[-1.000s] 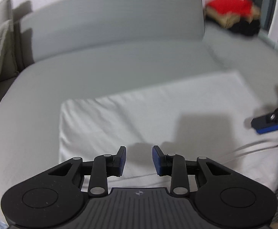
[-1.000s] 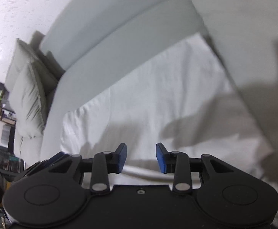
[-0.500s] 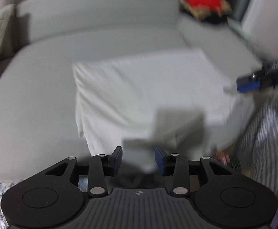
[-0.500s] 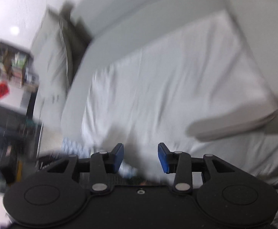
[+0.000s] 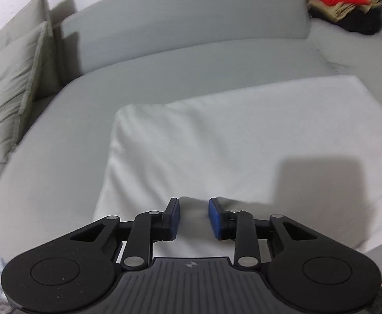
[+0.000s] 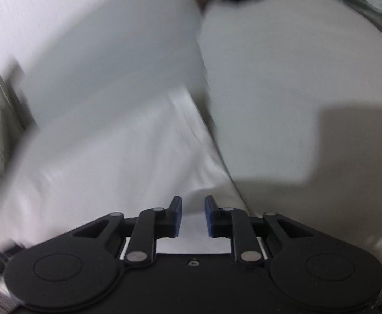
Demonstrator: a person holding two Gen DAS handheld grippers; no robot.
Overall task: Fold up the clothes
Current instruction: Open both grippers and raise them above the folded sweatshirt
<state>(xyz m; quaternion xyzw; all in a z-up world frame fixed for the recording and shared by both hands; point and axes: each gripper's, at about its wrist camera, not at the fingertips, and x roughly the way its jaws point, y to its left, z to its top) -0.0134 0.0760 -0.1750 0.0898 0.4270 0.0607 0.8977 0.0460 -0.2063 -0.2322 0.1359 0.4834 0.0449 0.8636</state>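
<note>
Down low over the near edge of the cloth, left gripper (image 5: 193, 216), blue pads apart with a clear gap, nothing between them, only white fabric showing behind the gap. Likewise the right gripper (image 6: 193, 216), pads parted a little narrower, empty, poised over the near right corner of the same cloth; heavy blur in that view, so contact with the fabric cannot be told. Beyond the fingers, the white folded garment (image 5: 243, 144), spread flat as a broad rectangle on the seat of the grey sofa (image 5: 180, 68), lightly wrinkled toward its left edge, right edge running along the seam beside the next seat cushion (image 6: 282, 91). Square shadow of a gripper across the cloth's right half. Further out on the left, two beige pillows (image 5: 10, 99) leaning upright against the sofa arm. At the far right corner, behind the backrest's end, a pile of clothes (image 5: 345, 5) — red piece on top, tan beneath, black at the bottom — well apart from the white garment. No box, basket or other container anywhere visible.
</note>
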